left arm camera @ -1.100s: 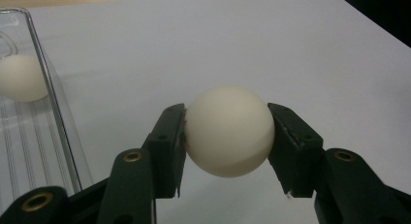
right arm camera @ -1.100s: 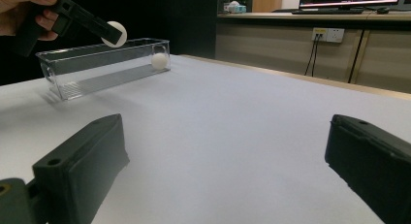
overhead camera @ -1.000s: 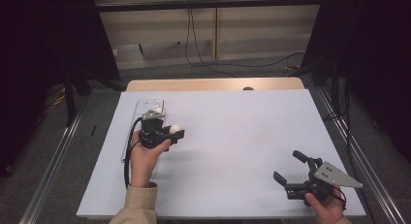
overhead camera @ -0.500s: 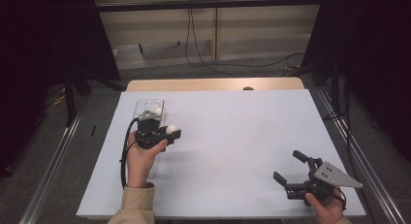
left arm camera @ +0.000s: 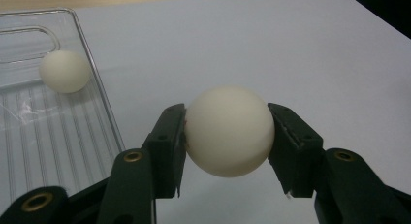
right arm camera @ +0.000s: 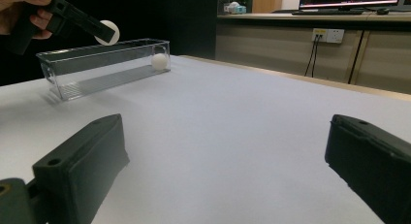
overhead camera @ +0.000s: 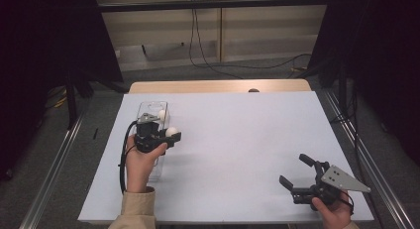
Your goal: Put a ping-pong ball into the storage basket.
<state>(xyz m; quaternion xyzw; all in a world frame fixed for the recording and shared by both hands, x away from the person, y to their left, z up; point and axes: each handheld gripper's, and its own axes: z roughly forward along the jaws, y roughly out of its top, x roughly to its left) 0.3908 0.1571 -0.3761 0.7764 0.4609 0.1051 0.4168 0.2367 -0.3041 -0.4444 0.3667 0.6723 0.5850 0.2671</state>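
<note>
High view shows my tabletop point(overhead camera: 237, 154), a pale sheet that takes up the middle and lower part of the frame. Left of centre on it lies the clear tray point(overhead camera: 163, 109), long and narrow, running from the upper left toward my left hand point(overhead camera: 141, 162). That hand comes up from the bottom edge and holds my left tool point(overhead camera: 171, 137) over the tray's right rim. My right tool point(overhead camera: 297, 170) sits low in the right corner of the frame, well apart from the tray, in my right hand point(overhead camera: 334, 214), and its two black jaws stand wide apart with nothing between them.

In the left gripper view my left tool is clamped on a white ball point(left arm camera: 229, 131): the pads press on its two sides at the centre of the frame, above bare tabletop just right of the tray wall. The second ball point(left arm camera: 64, 71) rests inside the tray in the upper left of that frame, near the rounded end.

In the right gripper view the tray stands in the upper left, the second ball at its right end, and the held ball hangs just above its rim.
</note>
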